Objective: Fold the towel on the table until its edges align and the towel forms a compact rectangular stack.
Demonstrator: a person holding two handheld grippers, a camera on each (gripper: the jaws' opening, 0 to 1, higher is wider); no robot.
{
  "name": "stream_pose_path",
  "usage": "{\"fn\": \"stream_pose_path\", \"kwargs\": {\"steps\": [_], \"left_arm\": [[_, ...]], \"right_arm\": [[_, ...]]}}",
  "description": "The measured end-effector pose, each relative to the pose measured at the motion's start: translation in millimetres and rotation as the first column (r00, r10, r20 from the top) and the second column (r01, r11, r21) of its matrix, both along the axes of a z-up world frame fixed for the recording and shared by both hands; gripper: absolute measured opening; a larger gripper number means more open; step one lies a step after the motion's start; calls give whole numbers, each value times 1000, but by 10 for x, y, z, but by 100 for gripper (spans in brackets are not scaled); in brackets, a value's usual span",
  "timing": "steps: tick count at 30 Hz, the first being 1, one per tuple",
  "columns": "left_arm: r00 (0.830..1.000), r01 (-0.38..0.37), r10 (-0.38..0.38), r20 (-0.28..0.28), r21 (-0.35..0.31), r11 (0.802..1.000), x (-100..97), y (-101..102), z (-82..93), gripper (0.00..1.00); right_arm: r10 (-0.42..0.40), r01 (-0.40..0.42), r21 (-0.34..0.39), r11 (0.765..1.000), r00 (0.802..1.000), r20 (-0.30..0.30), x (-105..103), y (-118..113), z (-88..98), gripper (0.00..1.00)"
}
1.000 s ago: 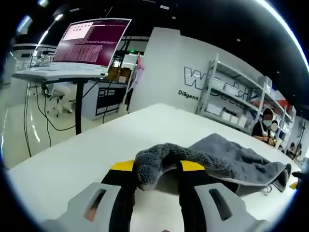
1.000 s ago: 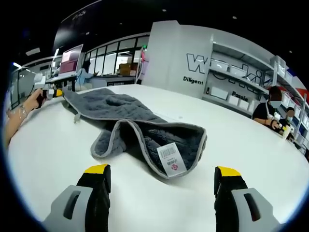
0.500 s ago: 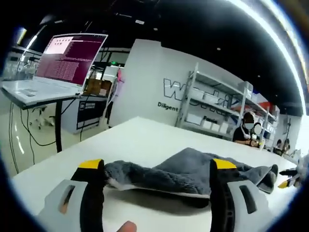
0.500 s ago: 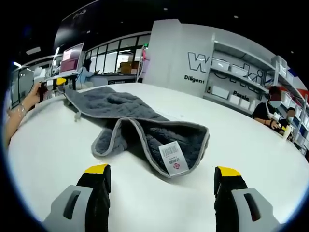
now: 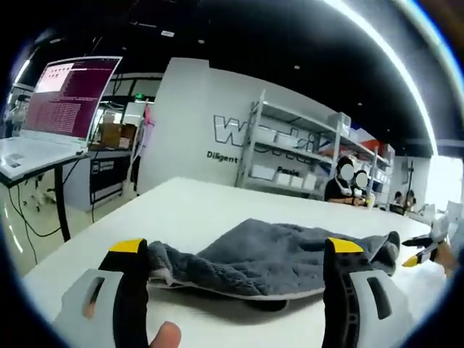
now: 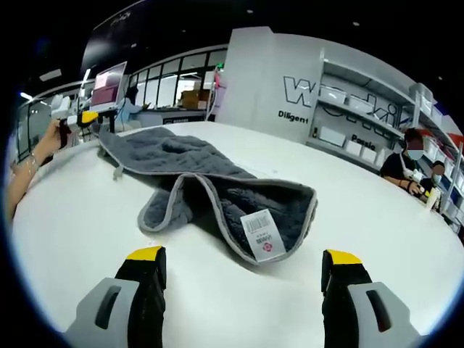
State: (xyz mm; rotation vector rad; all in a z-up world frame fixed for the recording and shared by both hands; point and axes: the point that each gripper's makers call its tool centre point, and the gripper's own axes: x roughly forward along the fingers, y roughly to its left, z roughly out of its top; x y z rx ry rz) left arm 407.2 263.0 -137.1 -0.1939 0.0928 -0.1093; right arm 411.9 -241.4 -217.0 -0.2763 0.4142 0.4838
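Towel (image 6: 217, 192) lies rumpled and loosely doubled mid-worktop (image 6: 377, 217), edges unaligned; folding is barely begun; left tongs (image 5: 232, 254) spread at its near end, right tongs (image 6: 243, 262) spread, holding nothing

- The left gripper (image 5: 233, 250) was held with its jaws spread wide apart.
- A grey towel (image 5: 275, 250) was seen lying rumpled on the white table (image 5: 181, 210), just ahead between the jaws.

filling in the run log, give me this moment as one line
towel: gray, rumpled on white table, not folded | left gripper: open, towel edge between jaws | right gripper: open, short of towel
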Motion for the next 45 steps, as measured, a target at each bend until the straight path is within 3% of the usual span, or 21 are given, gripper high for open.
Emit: {"fn": "stream_pose_path", "kwargs": {"steps": [6,14,22,45], "left_arm": [[998,64,-64,-8,61,996,0,-170,24,99],[994,112,-110,-26,88,990,0,-294,-1,99],[991,124,-120,-50,87,988,9,-322,-59,99],[989,133,-127,-70,89,987,28,-322,-108,99]], "right_arm": [[1,-1,-1,1000,1000,-1,-8,4,-2,90],[9,-9,-8,1000,1000,-11,-8,18,-25,90],[22,-22,-14,1000,1000,-2,0,44,-14,90],[173,-165,-104,981,982,77,-61,430,-41,84]]}}
